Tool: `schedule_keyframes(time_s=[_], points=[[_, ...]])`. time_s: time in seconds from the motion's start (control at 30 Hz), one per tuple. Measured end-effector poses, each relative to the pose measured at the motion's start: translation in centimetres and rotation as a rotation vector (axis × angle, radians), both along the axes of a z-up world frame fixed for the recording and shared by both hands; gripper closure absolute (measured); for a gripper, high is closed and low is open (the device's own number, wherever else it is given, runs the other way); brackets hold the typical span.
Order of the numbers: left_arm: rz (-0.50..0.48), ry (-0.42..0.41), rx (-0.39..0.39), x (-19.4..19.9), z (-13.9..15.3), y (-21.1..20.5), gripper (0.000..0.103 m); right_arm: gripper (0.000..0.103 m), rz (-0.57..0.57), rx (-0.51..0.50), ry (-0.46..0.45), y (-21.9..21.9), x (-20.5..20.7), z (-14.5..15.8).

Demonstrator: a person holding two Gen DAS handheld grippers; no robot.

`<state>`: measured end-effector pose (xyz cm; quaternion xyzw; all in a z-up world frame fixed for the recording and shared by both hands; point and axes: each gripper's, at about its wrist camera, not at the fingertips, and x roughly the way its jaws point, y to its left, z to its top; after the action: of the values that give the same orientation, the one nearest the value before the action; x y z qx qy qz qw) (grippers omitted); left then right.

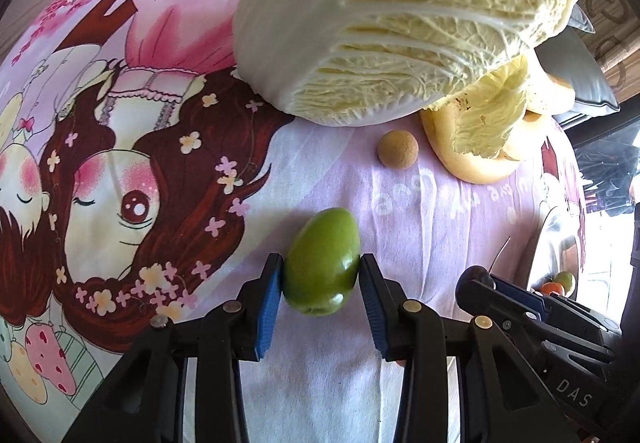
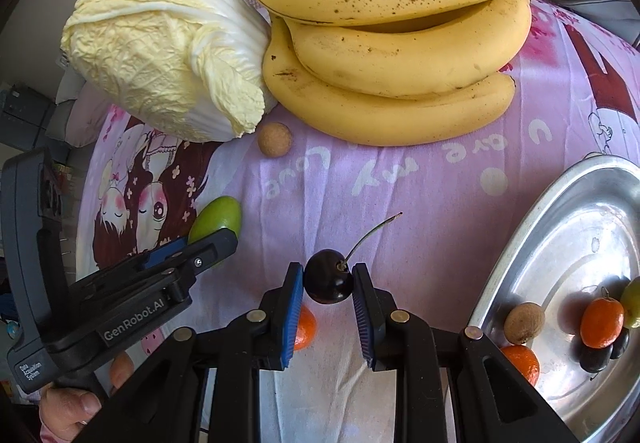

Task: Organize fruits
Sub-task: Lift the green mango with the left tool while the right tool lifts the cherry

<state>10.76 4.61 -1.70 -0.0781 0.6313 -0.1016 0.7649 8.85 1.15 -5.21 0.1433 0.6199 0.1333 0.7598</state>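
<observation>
Fruits lay scattered over a pink cartoon-printed cloth (image 2: 400, 179), the biggest of them a bunch of bananas (image 2: 400, 55) at the far side, touching a head of napa cabbage (image 2: 168, 55) to its left. A metal tray (image 2: 568, 227) sat at the right edge of the cloth; in it were a brown round fruit (image 2: 524, 323), a small orange fruit (image 2: 602, 323), a pale green fruit at the rim of view and a dark one, partly hidden. Another orange fruit (image 2: 520, 363) lay just outside the tray's near rim.

The left gripper (image 1: 322, 267) had a green oval fruit (image 1: 322, 261) between its blue pads, both touching its sides, the jaws pinching it. The right gripper (image 2: 328, 281) pinched a dark cherry (image 2: 329, 281), stem pointing up and right, clear of the cloth. A small tan ball-shaped fruit (image 2: 274, 139) sat on the cloth just in front of the cabbage. An orange fruit (image 2: 304, 327) showed beneath the right gripper's left finger.
</observation>
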Motion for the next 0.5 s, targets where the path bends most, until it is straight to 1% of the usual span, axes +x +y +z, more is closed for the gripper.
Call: schedule_keyframes(time_s=[0.1, 0.23, 0.47, 0.5], points=[[-0.008, 0.01, 0.02, 0.7, -0.5, -0.4, 0.063, 0.076, -0.006, 0.0, 0.001, -0.4, 0.6, 0.0], [-0.01, 0.007, 0.025, 0.8, -0.4, -0.7, 0.063, 0.076, -0.014, 0.004, 0.005, -1.6, 0.8, 0.3], [0.002, -0.002, 0.043, 0.2, 0.5, -1.0, 0.064, 0.076, -0.024, 0.004, -0.002, -2.5, 0.9, 0.8], [0.004, -0.004, 0.041, 0.0, 1.0, -1.1, 0.064, 0.076, -0.026, 0.004, -0.004, -2.7, 0.8, 1.0]])
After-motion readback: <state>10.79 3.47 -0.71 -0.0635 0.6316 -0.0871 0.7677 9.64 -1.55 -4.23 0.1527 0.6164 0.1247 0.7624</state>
